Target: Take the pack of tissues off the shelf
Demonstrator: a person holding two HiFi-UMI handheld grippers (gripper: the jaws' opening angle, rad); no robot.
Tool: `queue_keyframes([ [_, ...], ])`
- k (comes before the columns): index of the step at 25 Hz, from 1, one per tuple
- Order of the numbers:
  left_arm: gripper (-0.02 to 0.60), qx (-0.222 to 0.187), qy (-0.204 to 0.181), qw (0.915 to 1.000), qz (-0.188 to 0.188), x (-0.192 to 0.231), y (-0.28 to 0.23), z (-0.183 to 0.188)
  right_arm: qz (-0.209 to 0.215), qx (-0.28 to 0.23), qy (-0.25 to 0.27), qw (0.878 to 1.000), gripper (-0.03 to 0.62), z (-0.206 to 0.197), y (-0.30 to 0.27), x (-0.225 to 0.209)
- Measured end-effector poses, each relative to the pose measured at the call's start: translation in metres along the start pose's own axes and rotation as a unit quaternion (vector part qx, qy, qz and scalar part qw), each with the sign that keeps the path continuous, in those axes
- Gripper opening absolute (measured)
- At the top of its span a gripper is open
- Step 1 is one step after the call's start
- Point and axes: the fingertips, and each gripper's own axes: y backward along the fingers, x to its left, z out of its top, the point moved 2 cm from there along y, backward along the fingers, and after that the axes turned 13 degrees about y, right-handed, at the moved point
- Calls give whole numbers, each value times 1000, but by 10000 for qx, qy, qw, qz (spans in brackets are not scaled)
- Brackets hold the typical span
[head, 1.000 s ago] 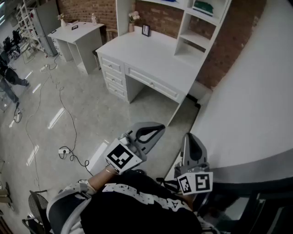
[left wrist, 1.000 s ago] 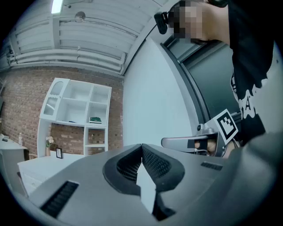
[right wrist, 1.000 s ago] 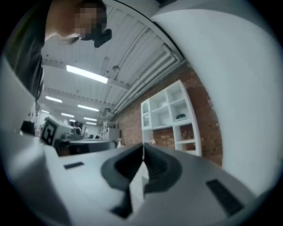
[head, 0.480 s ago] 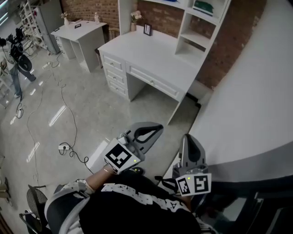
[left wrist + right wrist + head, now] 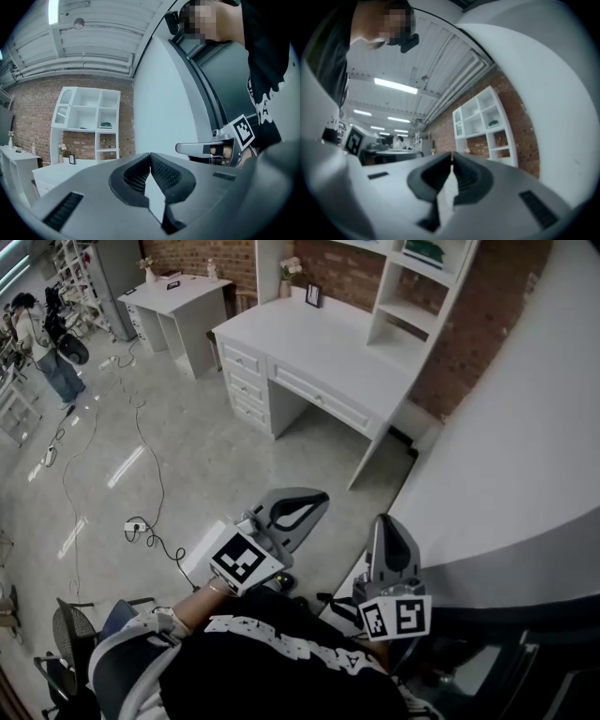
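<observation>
The pack of tissues [image 5: 429, 252], which I take to be the small green thing, lies flat in the right-hand column of the white shelf [image 5: 403, 310], on one of its upper boards. The shelf stands on the far end of the white bench [image 5: 319, 343], against the brick wall. The pack is too small here to be sure of its shape, but its long side seems to run along the front edge of the board.

It is well apart from both my hands, ahead and higher, with open floor [image 5: 187, 456] and the bench between us. My left hand-held gripper [image 5: 314, 502] has its jaws together on nothing, and so does my right hand-held gripper [image 5: 386, 526]. The left gripper view and the right gripper view show the pads meeting at the tips with only air behind them.

Along the left jaws the pack [image 5: 106, 125] sits off to the left of their line. Along the right jaws it [image 5: 493, 123] sits off to the right. So neither tool points at it yet. The right one, close beside the curved white wall [image 5: 525, 427], lies more directly below the shelf's column, and I judge it the slightly better placed. I must close the distance, raise it, open it and come in across the pack's short side.
</observation>
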Motion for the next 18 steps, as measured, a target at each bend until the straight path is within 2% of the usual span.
queue_keyframes([
  [6, 35, 41, -49, 9999, 135, 2, 10, -5, 101, -46, -30, 9999, 34, -5, 2, 9],
  [9, 35, 33, 46, 9999, 143, 6, 9, -7, 104, 3, 3, 9999, 34, -7, 0, 11],
  [18, 35, -61, 128, 9994, -313, 32, -27, 2, -387, 201, 233, 9988, 34, -9, -20, -14],
])
